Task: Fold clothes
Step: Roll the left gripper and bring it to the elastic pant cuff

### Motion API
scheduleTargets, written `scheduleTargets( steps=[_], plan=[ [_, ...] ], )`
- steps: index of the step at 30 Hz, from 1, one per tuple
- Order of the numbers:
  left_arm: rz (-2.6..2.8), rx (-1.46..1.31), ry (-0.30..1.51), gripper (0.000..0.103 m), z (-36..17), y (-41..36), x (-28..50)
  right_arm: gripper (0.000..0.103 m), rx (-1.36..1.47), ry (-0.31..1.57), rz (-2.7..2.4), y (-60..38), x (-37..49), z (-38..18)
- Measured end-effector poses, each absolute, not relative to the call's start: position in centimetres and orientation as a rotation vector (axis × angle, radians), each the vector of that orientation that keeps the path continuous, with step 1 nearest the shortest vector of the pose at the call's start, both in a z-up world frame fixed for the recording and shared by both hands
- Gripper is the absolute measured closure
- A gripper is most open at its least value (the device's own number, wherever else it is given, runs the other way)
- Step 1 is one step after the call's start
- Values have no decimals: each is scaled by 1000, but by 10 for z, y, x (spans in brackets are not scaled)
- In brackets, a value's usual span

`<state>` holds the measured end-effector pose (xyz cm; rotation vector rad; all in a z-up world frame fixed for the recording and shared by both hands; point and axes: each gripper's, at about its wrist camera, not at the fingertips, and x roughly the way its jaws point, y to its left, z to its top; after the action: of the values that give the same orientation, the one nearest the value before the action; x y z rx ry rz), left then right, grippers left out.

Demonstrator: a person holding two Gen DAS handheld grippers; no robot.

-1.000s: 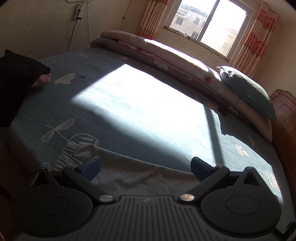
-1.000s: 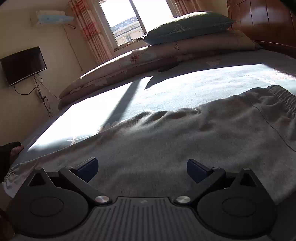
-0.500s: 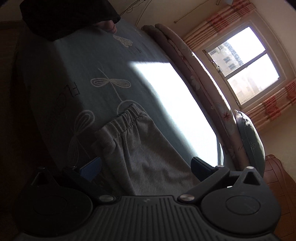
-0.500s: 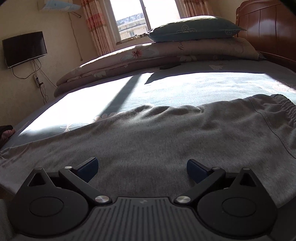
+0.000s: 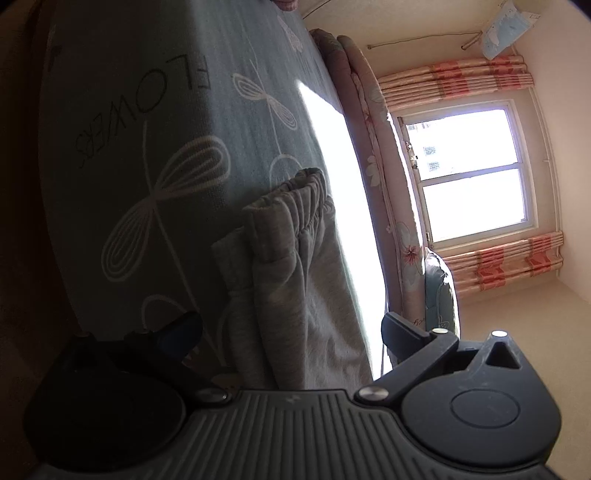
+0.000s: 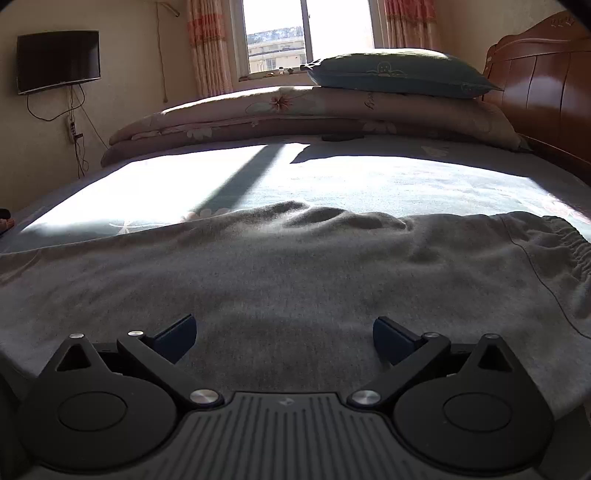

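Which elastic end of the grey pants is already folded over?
The cuff end ahead of the left gripper: doubled onto itself. The waistband, right of the right gripper, lies flat.

I saw plain grey trousers (image 6: 295, 280) on a teal bed sheet (image 5: 155, 110) printed with white dragonflies; the folded quilt (image 6: 295, 110) was beige, flowered pink.

Beyond the fingers in the right wrist view, a bed (image 6: 332, 177) in a teal sheet carries a broad patch of sunlight crossed by one dark shadow bar. Farther ahead a folded floral quilt (image 6: 295, 110) lies across it, a teal pillow (image 6: 399, 72) on top. A window (image 6: 306, 33) with striped pink curtains (image 6: 207, 44) stands behind; up to the left a dark television (image 6: 59, 61) hangs on the cream wall (image 6: 129, 66), and a wooden headboard (image 6: 546, 96) rises to the right
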<state>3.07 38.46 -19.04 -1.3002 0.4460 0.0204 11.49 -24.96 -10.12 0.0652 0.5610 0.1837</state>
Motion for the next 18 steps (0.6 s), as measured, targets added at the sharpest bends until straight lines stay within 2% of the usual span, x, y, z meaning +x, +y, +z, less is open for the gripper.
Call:
scheduleTargets(
  steps=[9,18],
  plan=[
    [-46,-1238,401,1,-162,383,35,0,1,566,167,-242,116,-106],
    [-62,-1400,223,1,-197,388,28,0,-13,566,167,-239,116,-107]
  ],
)
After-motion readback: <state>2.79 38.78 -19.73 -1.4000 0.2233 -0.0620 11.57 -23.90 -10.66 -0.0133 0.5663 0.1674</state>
